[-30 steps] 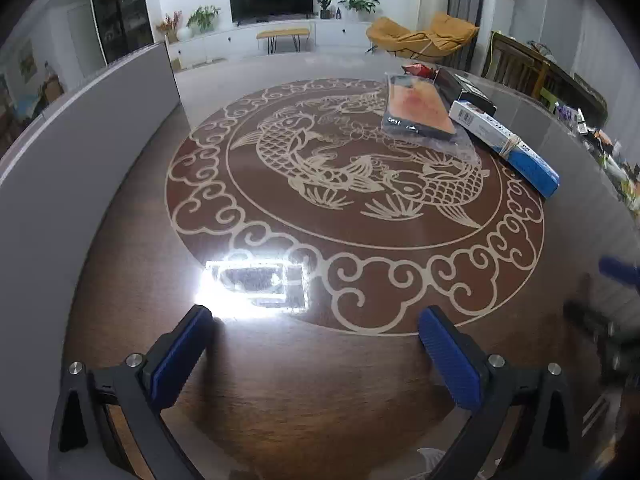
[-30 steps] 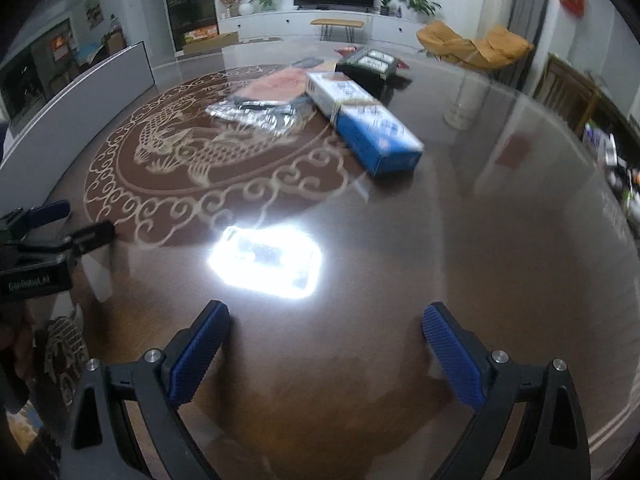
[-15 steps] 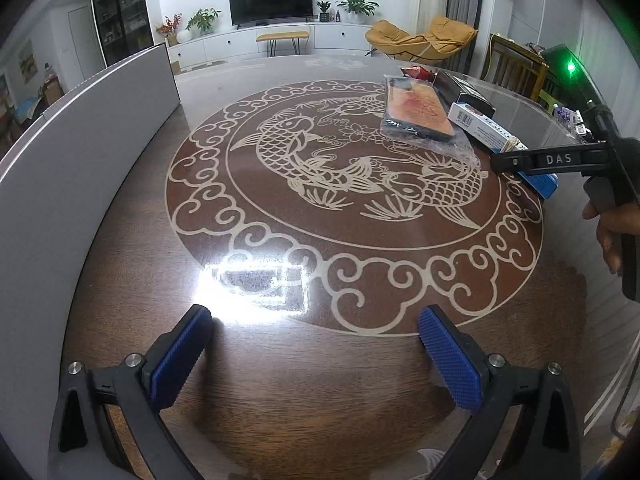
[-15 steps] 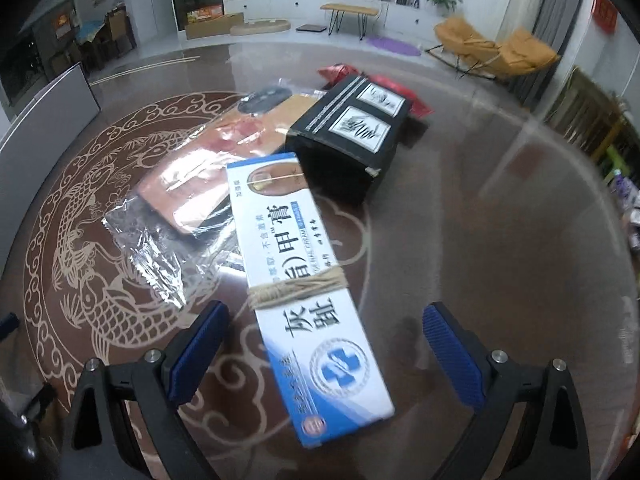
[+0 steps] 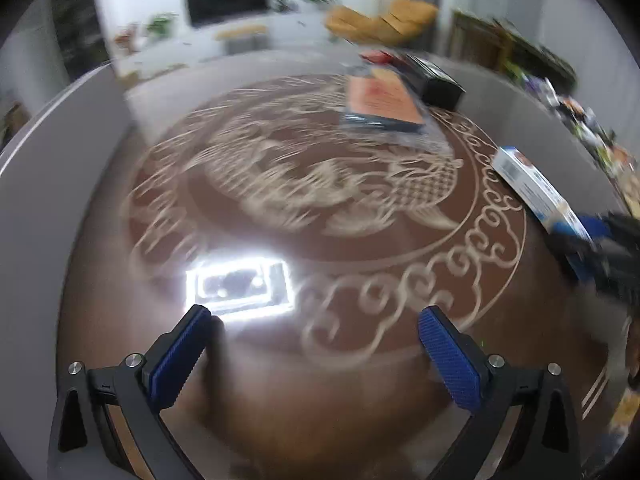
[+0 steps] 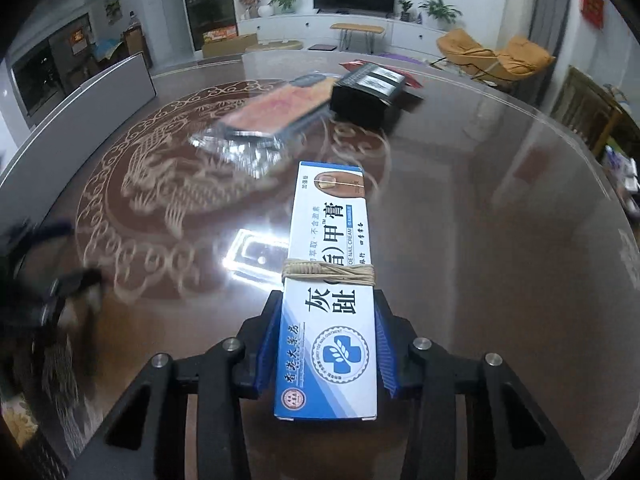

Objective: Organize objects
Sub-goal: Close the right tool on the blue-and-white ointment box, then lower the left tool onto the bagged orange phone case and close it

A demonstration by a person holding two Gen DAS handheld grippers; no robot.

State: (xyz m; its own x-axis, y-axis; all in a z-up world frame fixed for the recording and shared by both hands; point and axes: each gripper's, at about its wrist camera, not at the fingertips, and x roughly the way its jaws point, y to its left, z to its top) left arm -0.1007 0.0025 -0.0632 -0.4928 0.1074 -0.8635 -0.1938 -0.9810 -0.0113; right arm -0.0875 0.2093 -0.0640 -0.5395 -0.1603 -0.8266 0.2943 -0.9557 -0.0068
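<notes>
Black box (image 6: 366,94) at 12 o'clock, wrapped pack (image 6: 276,114) at 11. Right claw (image 6: 326,354) closing on cream box (image 6: 330,280), long axis toward 12. Left claw (image 5: 316,352) open over counter (image 5: 280,400).

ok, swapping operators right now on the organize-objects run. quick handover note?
Right gripper: jaws closing around the near end of the long blue-and-white nail cream box, pads at both its sides. A rubber band wraps the box.
Left gripper: open, nothing in it, above bare table.
Farther out on the table: orange packet in clear wrap, black box beside it, red packet behind that.
Done: box picked out and grip nearly made; no sorted group visible yet.
Left: place the cream box, then deal with the other three. No bin or tray is visible in either view.
</notes>
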